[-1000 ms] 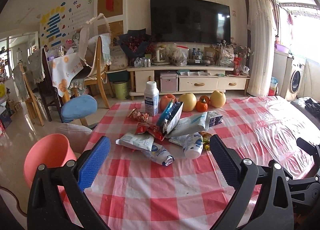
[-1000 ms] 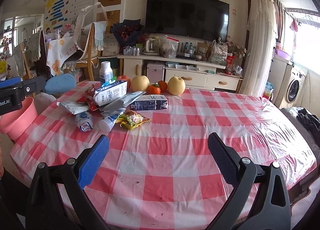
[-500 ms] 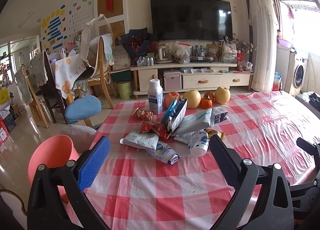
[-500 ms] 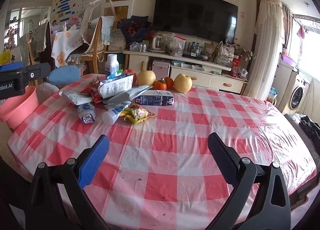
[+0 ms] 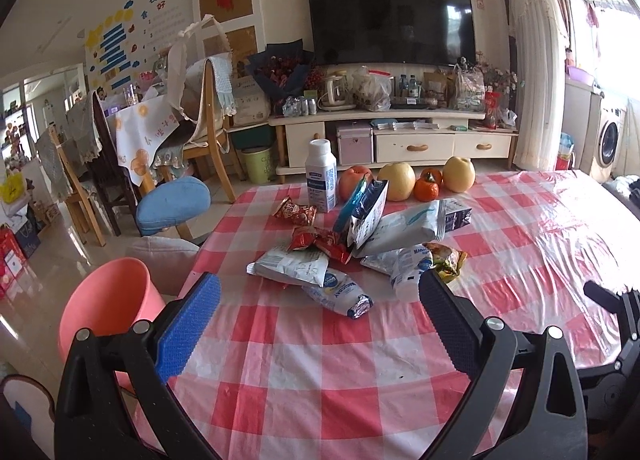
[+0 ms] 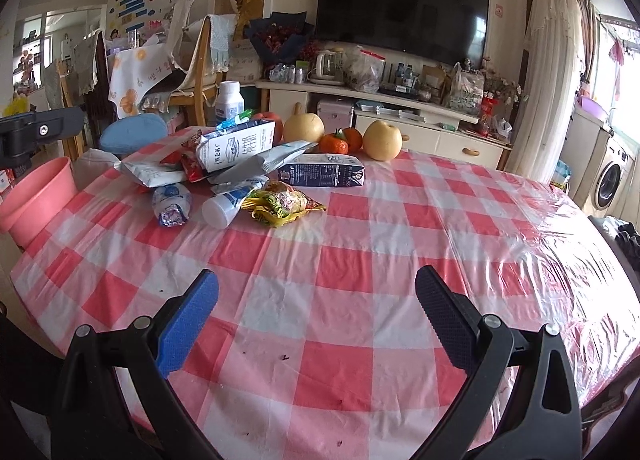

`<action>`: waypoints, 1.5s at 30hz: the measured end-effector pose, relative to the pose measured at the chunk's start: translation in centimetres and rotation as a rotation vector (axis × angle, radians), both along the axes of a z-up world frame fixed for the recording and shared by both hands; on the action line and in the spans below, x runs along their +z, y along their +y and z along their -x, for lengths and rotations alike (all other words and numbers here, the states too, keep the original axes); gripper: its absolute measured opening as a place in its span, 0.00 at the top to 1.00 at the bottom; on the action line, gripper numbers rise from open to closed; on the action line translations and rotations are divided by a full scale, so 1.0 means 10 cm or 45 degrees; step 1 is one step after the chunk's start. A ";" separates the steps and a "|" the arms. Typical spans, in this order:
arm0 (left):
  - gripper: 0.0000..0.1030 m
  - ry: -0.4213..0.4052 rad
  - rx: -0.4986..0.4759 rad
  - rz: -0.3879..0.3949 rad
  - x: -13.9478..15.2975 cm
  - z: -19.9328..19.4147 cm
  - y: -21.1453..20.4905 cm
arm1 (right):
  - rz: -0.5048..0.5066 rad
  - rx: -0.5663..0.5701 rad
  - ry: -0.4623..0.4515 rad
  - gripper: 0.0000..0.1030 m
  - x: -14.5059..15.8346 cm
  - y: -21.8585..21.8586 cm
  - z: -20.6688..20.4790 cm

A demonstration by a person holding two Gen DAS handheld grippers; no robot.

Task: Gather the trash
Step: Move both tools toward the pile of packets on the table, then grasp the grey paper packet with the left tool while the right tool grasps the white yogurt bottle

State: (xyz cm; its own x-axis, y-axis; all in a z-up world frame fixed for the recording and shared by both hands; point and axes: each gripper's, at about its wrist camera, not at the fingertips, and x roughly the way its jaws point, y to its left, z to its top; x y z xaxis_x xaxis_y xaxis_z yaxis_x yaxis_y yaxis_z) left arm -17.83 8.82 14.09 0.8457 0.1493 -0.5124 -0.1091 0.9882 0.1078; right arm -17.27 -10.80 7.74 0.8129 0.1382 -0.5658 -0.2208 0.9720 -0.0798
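- The left gripper hangs over the near edge of the table, its jaws spread wide with nothing between them.
- The right gripper sits over bare checked cloth further right, likewise wide apart and empty.
- The trash pile lies toward the far left part of the table, well ahead of both grippers.
- Within the pile, a crumpled white-and-blue wrapper lies nearest the left gripper, with a white pouch just behind it.
- A yellow-green snack bag lies at the pile's near right edge, beside a toppled small white bottle.
- A dark blue milk carton lies on its side behind the snack bag.
- An upright white bottle and a row of fruit stand at the far edge.
- A pink bin stands on the floor off the table's left side.
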 end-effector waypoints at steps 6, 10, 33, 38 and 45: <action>0.05 0.053 0.002 0.008 -0.06 -0.07 -0.01 | -0.035 0.002 0.047 0.04 -0.07 -0.06 -0.16; 0.05 0.104 0.029 0.015 -0.11 -0.14 0.01 | -0.096 0.006 0.076 0.04 -0.08 -0.12 -0.29; 0.05 0.374 -0.156 0.163 -0.13 -0.98 0.58 | -0.576 0.089 0.378 0.04 -0.27 -0.35 -1.16; 0.05 0.506 -0.191 0.101 -0.38 -1.44 0.65 | -0.628 0.137 0.406 0.04 -0.29 -0.27 -1.28; 0.05 0.631 -0.178 0.137 -0.70 -1.83 0.76 | -0.738 0.282 0.517 0.17 -0.36 -0.04 -1.28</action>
State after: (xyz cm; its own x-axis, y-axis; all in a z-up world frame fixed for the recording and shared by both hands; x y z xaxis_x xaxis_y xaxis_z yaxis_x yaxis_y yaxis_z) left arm 0.42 16.39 7.04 0.5063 -0.0232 -0.8620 0.0633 0.9979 0.0103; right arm -4.51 -11.17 4.09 0.4732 0.6426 -0.6026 -0.3198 0.7627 0.5622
